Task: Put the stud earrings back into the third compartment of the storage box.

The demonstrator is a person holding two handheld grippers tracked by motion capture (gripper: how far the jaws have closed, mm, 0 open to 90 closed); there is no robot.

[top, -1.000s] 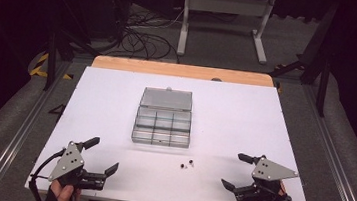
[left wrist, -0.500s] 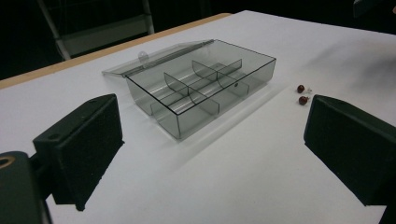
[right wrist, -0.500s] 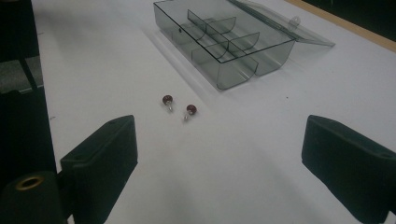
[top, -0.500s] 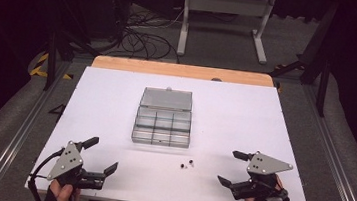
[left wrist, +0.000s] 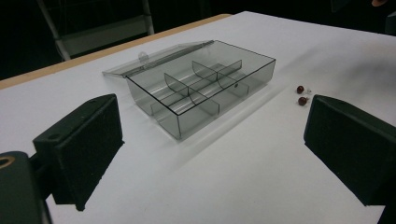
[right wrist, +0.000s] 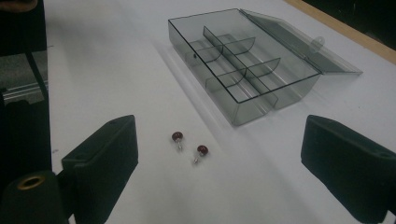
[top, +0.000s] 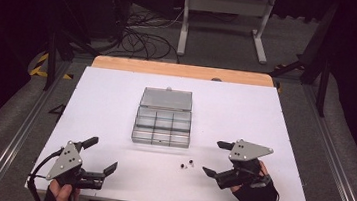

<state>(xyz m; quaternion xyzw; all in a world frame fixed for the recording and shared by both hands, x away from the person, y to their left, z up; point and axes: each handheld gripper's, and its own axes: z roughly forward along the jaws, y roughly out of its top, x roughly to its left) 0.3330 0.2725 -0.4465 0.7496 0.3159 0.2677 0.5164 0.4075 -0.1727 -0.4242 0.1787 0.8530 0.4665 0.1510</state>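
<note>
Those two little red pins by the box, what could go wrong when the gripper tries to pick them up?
The two red pins are tiny with round heads, lying loose on the smooth white table. The wide pads of the open right gripper could nudge one and send it rolling. They also lie close together, so the gripper might catch both or knock the second away. The clear box has small compartments, so a dropped pin might land in the wrong one.

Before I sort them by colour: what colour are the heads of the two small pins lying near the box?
Dark red heads on the pins, clearest in the right gripper view.
</note>
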